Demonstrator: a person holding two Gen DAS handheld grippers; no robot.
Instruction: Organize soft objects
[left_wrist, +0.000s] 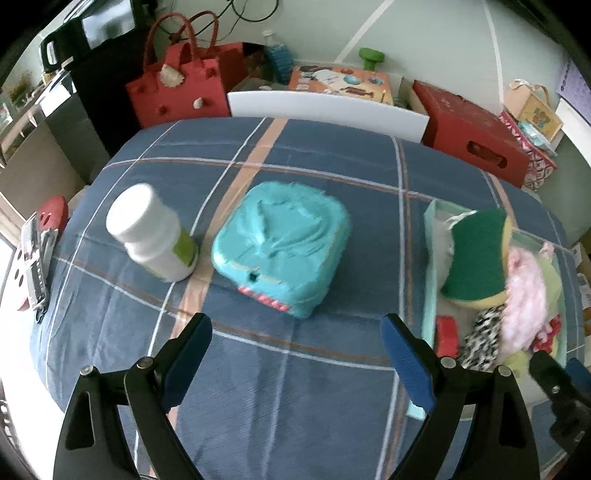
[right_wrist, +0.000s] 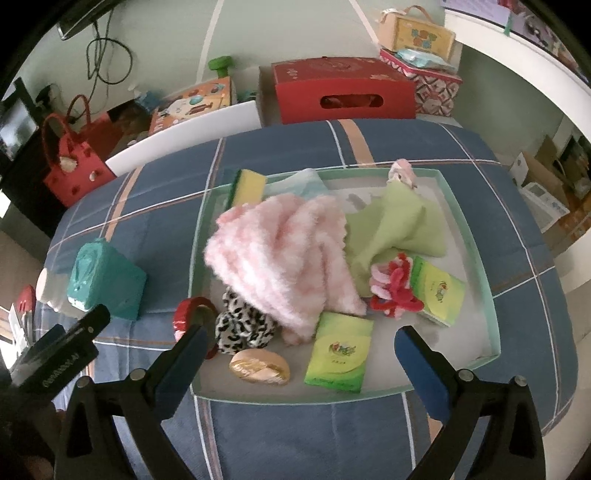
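Note:
A teal wet-wipes pack (left_wrist: 282, 245) lies on the blue plaid cloth, just ahead of my open, empty left gripper (left_wrist: 295, 354). It also shows in the right wrist view (right_wrist: 107, 280). A pale green tray (right_wrist: 476, 240) holds a pink fluffy cloth (right_wrist: 280, 254), a green cloth (right_wrist: 395, 229), a green-yellow sponge (right_wrist: 247, 186), a leopard scrunchie (right_wrist: 243, 326), a red-pink scrunchie (right_wrist: 393, 288) and two green tissue packs (right_wrist: 340, 352). My right gripper (right_wrist: 299, 350) is open and empty over the tray's near edge.
A white bottle (left_wrist: 155, 234) lies left of the wipes pack. A red grater-like tool (left_wrist: 37, 251) lies at the table's left edge. A red tape roll (right_wrist: 192, 314) and a gold wrapped item (right_wrist: 258, 367) are in the tray. Red boxes (right_wrist: 343, 94) and a red bag (left_wrist: 181, 77) stand behind.

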